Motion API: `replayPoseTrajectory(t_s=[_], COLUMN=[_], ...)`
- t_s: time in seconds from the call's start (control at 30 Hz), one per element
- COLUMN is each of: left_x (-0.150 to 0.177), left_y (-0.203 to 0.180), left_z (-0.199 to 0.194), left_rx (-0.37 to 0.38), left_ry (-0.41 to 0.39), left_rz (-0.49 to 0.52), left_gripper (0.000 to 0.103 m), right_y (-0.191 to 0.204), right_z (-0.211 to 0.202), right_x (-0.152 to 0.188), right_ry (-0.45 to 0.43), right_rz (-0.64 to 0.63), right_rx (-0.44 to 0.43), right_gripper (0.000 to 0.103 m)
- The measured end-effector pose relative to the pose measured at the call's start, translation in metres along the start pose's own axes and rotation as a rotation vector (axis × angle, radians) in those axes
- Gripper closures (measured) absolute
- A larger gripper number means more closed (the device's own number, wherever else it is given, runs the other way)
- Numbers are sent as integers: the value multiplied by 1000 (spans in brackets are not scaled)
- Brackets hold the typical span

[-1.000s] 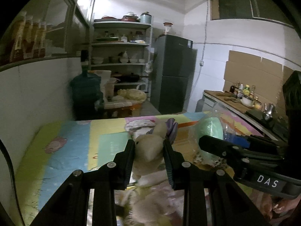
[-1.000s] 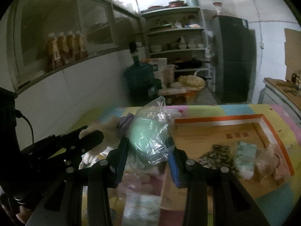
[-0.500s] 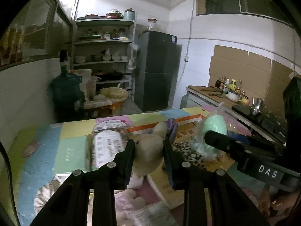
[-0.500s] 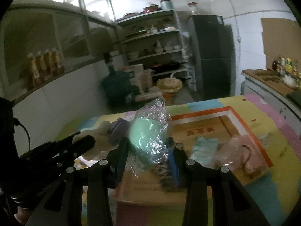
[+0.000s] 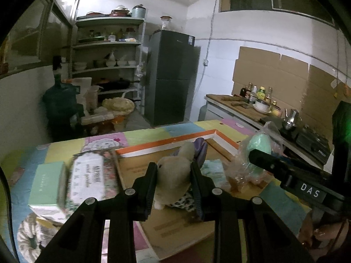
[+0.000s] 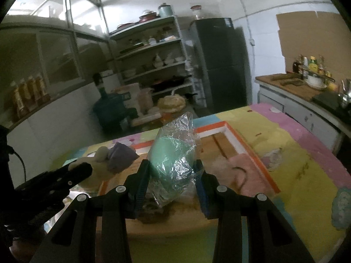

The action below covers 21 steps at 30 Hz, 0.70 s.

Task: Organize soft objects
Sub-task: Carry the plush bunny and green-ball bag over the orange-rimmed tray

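Observation:
My left gripper (image 5: 174, 177) is shut on a beige plush toy (image 5: 173, 175) with purple ears, held above a shallow cardboard box (image 5: 175, 225) with an orange and white rim. My right gripper (image 6: 172, 179) is shut on a mint-green soft object in a clear plastic bag (image 6: 173, 157), held over the same box (image 6: 232, 135). The bag also shows in the left wrist view (image 5: 256, 151), and the plush toy in the right wrist view (image 6: 103, 160). A pink fluffy item (image 6: 239, 171) lies in the box.
The box rests on a colourful patchwork mat (image 6: 296, 153). A floral packet (image 5: 90, 175) and a mint-green box (image 5: 47, 186) lie left of the cardboard box. A fridge (image 5: 171, 87), shelves (image 5: 107, 65), a water jug (image 5: 59, 107) and a counter (image 5: 252, 109) stand behind.
Both grippers have moved to the right over the mat, carrying the plush toy and the bagged green object, and now hang over the cardboard box. Their grips have not changed.

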State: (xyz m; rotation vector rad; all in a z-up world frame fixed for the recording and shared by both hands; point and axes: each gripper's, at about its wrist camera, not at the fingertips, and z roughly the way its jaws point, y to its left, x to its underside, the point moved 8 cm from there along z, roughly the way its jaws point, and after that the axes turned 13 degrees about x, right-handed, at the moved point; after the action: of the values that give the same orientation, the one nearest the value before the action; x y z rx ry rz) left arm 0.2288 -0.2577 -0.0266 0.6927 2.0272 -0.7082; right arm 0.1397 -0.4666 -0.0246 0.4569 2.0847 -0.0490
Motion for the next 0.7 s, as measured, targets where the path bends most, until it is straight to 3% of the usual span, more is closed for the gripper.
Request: replayPoseTrajectory(t_s=[0.7], left_x=[4], left_y=[-32], left_z=[65], left_rx=[33], left_ry=[70], left_rz=[20], left_gripper=[72], right_y=[-62], right_z=[33], right_x=[3], right_ry=[41], right_rz=[56], right_rx=[57], right_gripper=[62])
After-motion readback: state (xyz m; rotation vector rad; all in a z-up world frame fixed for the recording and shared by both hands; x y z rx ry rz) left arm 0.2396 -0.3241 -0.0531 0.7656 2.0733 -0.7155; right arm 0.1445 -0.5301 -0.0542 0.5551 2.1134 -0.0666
